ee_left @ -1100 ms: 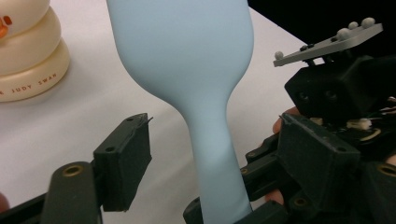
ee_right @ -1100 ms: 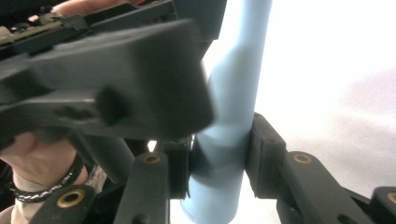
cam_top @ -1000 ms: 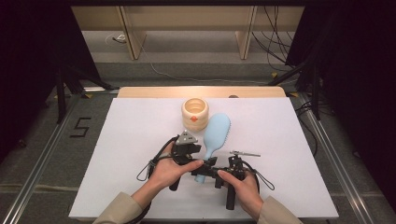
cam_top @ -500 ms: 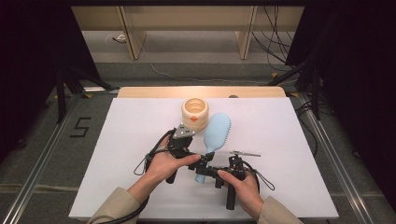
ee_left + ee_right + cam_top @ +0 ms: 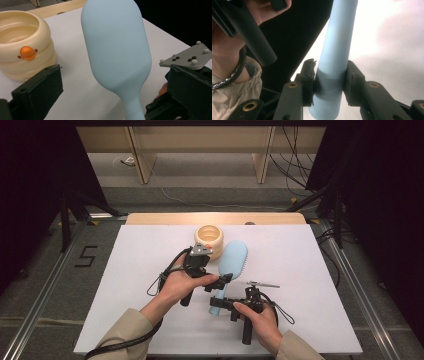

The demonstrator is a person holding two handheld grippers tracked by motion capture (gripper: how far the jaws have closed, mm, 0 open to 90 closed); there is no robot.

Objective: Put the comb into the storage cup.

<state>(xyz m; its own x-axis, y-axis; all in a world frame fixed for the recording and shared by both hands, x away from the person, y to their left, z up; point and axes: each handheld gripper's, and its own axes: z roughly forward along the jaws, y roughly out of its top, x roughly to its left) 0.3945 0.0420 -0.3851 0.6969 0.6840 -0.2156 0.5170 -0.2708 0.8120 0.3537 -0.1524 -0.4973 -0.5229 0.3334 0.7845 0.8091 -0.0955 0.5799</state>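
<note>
High view: left tool (image 5: 223, 281) newly off brush (image 5: 233, 262)

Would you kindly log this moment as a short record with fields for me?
Surface: white table
Held thing: light blue hairbrush, bristles facing right in the high view
Right gripper: shut on the brush handle
Left gripper: jaws just opened wide, either side of the brush, not pressing it
Nearby: cream ringed cup, upright beside the brush head

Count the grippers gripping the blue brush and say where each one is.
1. The right gripper is shut on the blue brush at its handle, near the table's front edge. The left gripper hangs open over the brush, beside the cream ringed pot.
</note>
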